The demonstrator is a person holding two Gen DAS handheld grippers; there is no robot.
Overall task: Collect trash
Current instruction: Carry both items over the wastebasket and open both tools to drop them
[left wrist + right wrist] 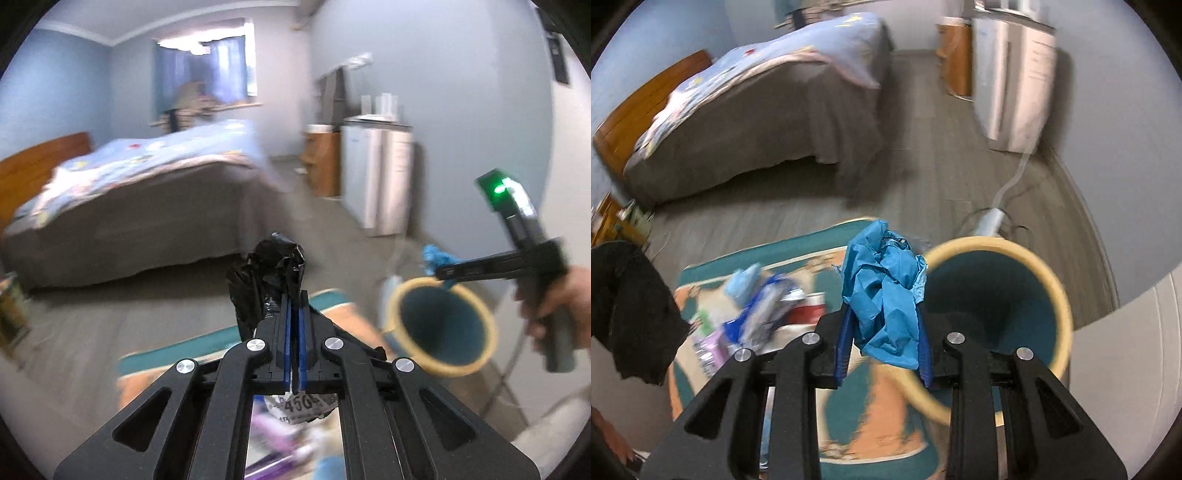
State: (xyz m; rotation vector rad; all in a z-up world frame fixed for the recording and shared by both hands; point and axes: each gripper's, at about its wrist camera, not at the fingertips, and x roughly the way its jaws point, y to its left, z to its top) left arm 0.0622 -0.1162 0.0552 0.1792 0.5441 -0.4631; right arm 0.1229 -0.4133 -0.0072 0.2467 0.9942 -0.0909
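Only the left wrist view shows the left gripper (294,301) pinching crumpled black plastic film (267,275). The right gripper (884,321) clamps a crumpled blue sheet (886,291) (heavily creased) just beside the yellow-rimmed teal wastebasket (1060,295), with blurred litter (764,306) on the patterned rug (871,406).

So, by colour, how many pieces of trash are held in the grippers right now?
Black: 1, the crumpled black plastic clamped in the left gripper.
Blue: 1, the crumpled blue wad clamped in the right gripper, next to the bin.
Total: 2.
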